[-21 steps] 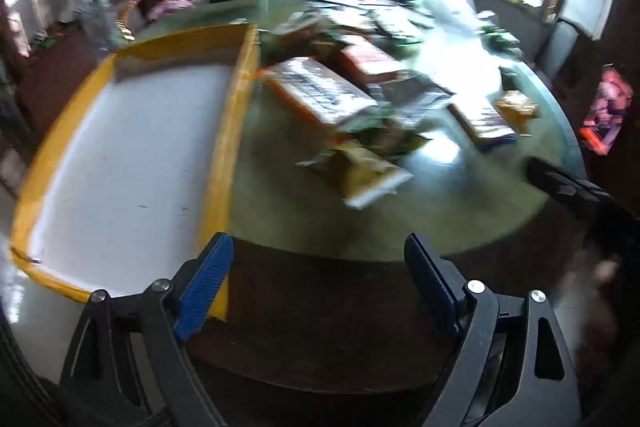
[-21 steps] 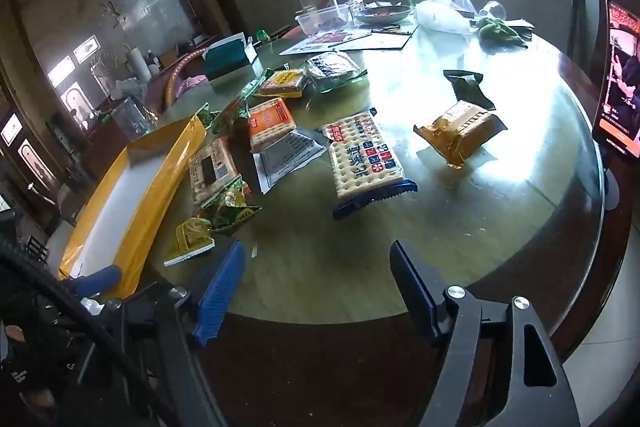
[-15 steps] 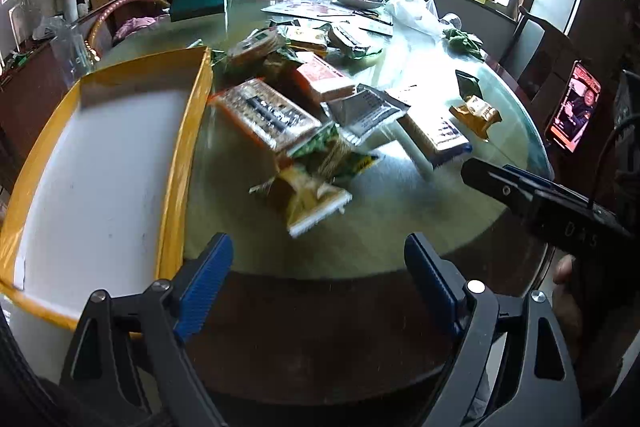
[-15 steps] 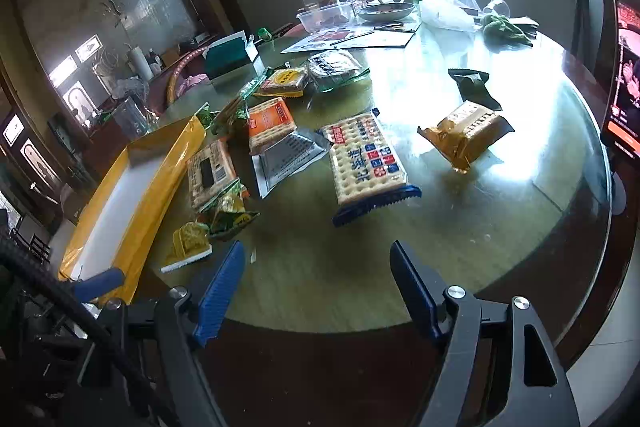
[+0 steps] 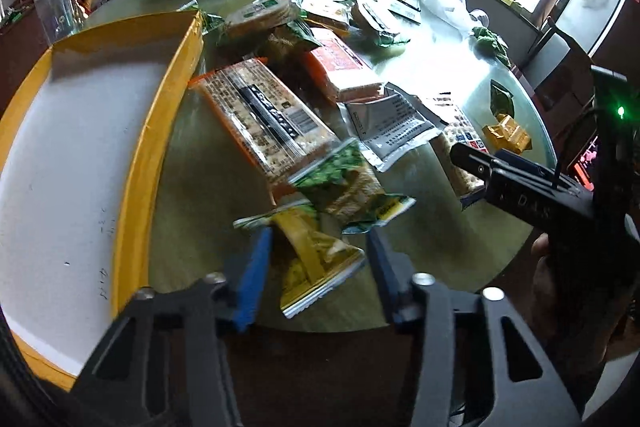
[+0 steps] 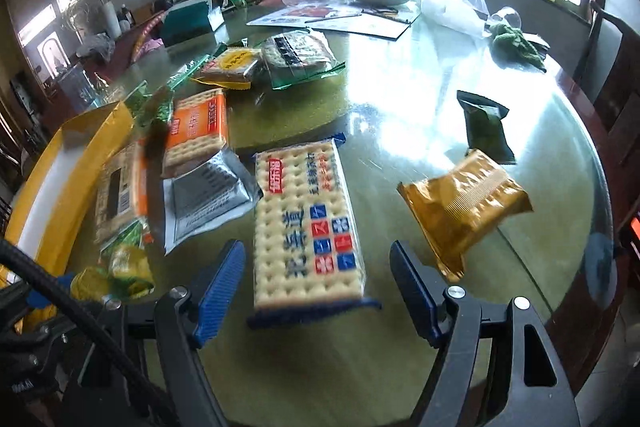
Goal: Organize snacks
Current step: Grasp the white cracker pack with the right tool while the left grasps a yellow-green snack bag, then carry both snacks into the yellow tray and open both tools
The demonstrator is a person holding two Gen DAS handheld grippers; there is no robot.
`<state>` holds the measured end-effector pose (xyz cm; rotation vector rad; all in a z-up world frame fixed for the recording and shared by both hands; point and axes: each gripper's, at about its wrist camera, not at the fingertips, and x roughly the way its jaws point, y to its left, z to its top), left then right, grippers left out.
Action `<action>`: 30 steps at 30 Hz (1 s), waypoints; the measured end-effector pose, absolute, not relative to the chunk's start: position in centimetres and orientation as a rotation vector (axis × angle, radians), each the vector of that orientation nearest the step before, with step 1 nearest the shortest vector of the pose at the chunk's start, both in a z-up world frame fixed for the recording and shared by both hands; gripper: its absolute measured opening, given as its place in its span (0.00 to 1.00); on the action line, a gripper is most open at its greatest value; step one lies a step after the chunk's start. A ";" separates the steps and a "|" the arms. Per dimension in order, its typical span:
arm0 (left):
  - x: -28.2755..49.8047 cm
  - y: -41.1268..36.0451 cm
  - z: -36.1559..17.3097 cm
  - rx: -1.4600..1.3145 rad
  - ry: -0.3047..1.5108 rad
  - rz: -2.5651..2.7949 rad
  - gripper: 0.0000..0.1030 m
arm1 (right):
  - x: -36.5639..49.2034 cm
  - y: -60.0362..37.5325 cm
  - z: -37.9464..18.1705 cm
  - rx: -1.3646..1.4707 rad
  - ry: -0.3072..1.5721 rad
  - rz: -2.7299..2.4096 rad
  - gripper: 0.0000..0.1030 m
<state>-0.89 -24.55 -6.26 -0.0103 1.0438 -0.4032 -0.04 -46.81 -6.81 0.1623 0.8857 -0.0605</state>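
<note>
Both tools have come forward over the table since the earlier frames, each now framing a snack packet.

The left tool (image 5: 316, 267) stands open, its blue pads either side of a small yellow packet (image 5: 314, 261) near the table's (image 5: 200, 195) front edge, not yet closed on it; the yellow-rimmed tray (image 5: 136, 187) lies just left. The right tool (image 6: 316, 291) is spread wide around the near end of a long cracker pack with a blue border (image 6: 308, 227), gripping nothing. A gold pouch (image 6: 464, 203) lies to its right, an orange cracker pack (image 6: 196, 127) and a silver sachet (image 6: 208, 195) to its left.
</note>
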 end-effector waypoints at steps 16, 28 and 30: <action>-0.9 -24.6 -5.9 0.038 0.999 -0.419 0.32 | 1.9 -45.7 -7.1 0.093 0.899 -0.132 0.58; -1.7 -23.6 -5.3 -0.022 0.981 -0.463 0.12 | -0.1 -45.6 -7.4 0.151 0.899 -0.135 0.54; -2.0 -23.2 -5.1 -0.048 0.970 -0.475 0.10 | -0.9 -46.0 -7.3 0.198 0.886 -0.127 0.53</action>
